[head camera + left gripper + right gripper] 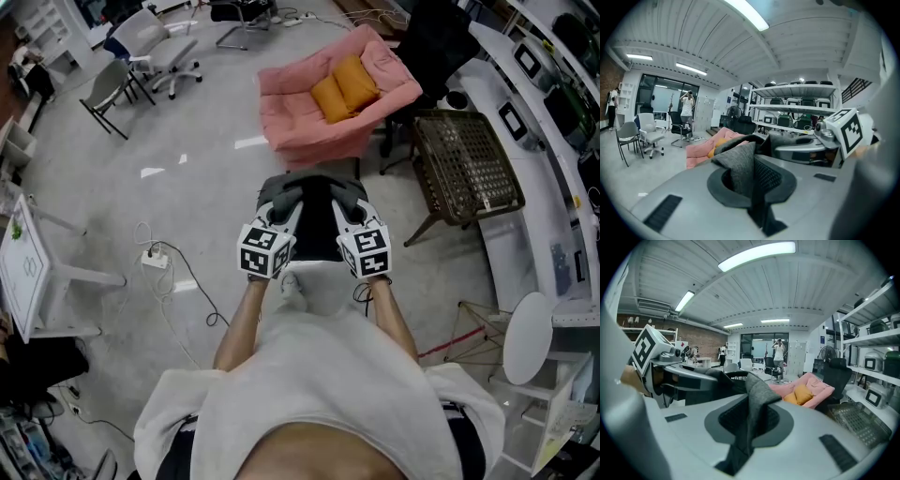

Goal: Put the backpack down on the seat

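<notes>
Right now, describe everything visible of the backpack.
The backpack is dark, black with grey woven fabric, soft and slumped. It hangs in the air before the person, clear of the floor, short of the pink seat. The left tongs and right tongs each pinch a fold of its grey fabric at the top. Nothing else visibly touches it.

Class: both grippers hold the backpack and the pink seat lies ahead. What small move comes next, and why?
Probably carry the backpack forward to the seat before lowering it. The left gripper and right gripper are both shut on its fabric, but floor separates it from the seat, so releasing now would likely drop it short.
</notes>
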The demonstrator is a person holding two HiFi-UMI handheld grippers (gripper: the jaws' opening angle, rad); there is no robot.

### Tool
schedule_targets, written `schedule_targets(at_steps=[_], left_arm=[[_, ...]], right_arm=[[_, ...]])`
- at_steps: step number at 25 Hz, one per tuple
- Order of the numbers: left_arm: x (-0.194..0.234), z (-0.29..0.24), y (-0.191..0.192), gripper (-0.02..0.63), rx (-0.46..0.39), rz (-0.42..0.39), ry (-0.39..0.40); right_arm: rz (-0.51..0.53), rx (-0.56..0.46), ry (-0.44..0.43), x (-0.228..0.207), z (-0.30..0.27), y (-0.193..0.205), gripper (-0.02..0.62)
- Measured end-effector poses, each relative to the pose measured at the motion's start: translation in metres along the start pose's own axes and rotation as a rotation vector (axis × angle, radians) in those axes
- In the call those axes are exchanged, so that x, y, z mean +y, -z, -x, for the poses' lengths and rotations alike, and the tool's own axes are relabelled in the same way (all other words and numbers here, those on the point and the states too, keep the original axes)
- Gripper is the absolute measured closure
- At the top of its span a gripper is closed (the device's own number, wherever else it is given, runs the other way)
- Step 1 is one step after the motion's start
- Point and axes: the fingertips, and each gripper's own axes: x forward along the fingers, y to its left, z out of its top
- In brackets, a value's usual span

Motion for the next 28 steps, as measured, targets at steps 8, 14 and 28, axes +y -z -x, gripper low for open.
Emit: schedule_targets(at_steps=[8, 14, 28], left_arm=[[0.068, -0.044, -0.063, 0.575, -0.043, -0.059, 0.026], [0.113, -0.064, -0.096, 0.575, -0.072, -0.090, 0.039], [0.172, -0.100, -0.134, 0.575, -0.106, -0.130, 0.065]], right_arm=[[0.023, -0.044, 0.043, -0.035, -0.070, -0.063, 0.568], [0.037, -0.072, 0.071, -0.048, -0.115, -0.100, 0.568], [0.060, -0.109, 0.107, -0.072, -0.177, -0.142, 0.568]])
